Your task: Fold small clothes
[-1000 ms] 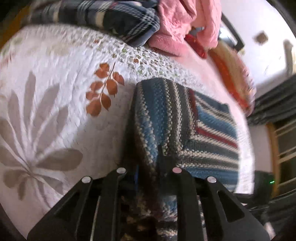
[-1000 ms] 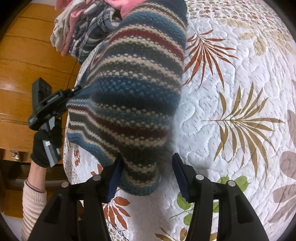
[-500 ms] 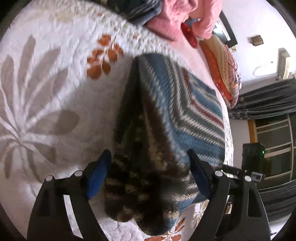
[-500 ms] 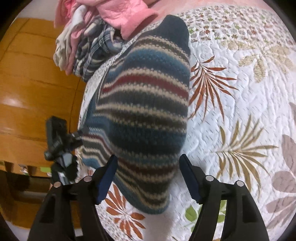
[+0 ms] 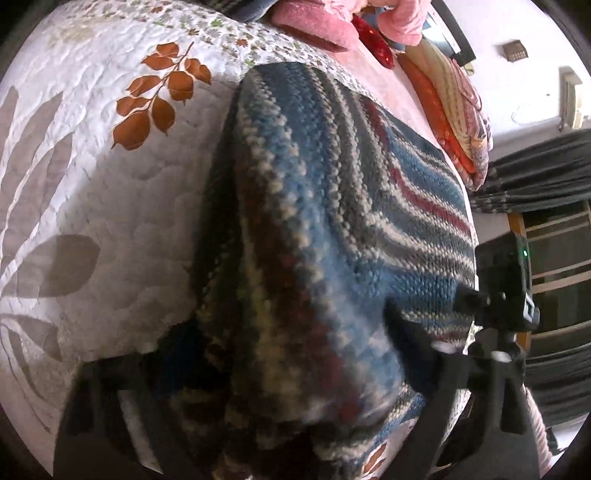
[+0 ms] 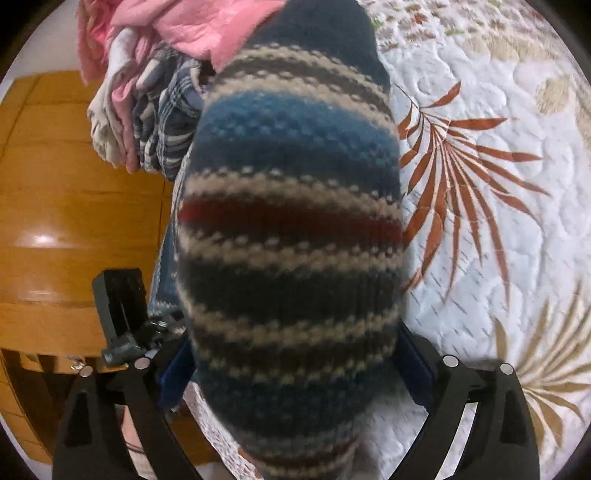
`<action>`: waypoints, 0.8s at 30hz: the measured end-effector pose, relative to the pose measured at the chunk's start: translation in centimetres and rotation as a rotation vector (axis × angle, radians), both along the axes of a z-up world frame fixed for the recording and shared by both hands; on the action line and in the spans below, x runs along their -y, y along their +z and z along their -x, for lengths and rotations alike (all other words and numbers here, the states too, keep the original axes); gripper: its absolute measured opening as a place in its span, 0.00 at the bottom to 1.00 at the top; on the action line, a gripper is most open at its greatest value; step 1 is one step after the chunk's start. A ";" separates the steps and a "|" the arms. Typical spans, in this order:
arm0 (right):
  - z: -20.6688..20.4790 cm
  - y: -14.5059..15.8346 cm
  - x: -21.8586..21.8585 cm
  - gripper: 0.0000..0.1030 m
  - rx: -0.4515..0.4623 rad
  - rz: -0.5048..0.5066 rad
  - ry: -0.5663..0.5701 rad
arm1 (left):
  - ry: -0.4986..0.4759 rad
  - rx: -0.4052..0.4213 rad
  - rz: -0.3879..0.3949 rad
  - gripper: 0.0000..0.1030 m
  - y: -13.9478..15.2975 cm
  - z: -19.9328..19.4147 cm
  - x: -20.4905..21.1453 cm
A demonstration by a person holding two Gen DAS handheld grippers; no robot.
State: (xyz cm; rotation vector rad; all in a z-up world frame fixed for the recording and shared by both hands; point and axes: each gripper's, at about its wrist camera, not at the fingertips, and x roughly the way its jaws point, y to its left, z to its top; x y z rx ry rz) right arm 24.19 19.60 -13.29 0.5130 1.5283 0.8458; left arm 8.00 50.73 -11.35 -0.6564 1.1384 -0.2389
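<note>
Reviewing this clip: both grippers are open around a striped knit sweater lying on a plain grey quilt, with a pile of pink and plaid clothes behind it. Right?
One detail is off: the quilt is not plain grey. The right wrist view shows it white with printed rust and tan leaves. The rest holds: the left gripper and right gripper are open around the striped knit sweater, with the pile of pink and plaid clothes behind.

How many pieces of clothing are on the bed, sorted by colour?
Striped knit: 1
Pink garment: 1
Plaid garment: 1
White garment: 1
Total: 4 that can be told apart; the pile may hide more.
</note>
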 end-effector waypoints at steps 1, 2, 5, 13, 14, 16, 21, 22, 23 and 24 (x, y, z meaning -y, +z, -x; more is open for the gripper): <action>0.0 0.3 -0.3 0.86 0.019 0.004 0.006 | 0.008 0.003 0.025 0.58 0.0 0.1 -0.1; 0.0 0.5 -0.3 0.85 0.033 0.008 0.006 | 0.011 0.003 0.041 0.55 -0.1 0.3 -0.2; 0.3 1.6 -0.1 0.71 0.070 0.006 0.017 | 0.008 0.024 0.060 0.50 0.2 0.5 0.3; 1.4 6.5 4.3 0.67 0.143 0.004 0.068 | -0.047 0.139 0.189 0.46 2.4 2.3 5.1; 1.6 7.1 5.1 0.67 0.154 0.011 0.076 | -0.060 0.149 0.206 0.46 2.6 2.5 6.4; 2.1 8.5 7.2 0.67 0.174 0.029 0.088 | -0.088 0.165 0.216 0.46 3.0 3.0 9.2; 4.1 10.6 14.2 0.67 0.188 0.077 0.100 | -0.161 0.201 0.208 0.46 4.0 4.5 16.5; 4.6 10.8 15.9 0.67 0.189 0.091 0.101 | -0.165 0.213 0.203 0.46 4.1 5.0 18.2; 4.9 10.8 17.0 0.67 0.189 0.100 0.100 | -0.170 0.220 0.204 0.46 4.1 5.3 19.5; 5.1 10.7 18.2 0.67 0.188 0.109 0.096 | -0.177 0.231 0.201 0.46 4.0 5.8 21.1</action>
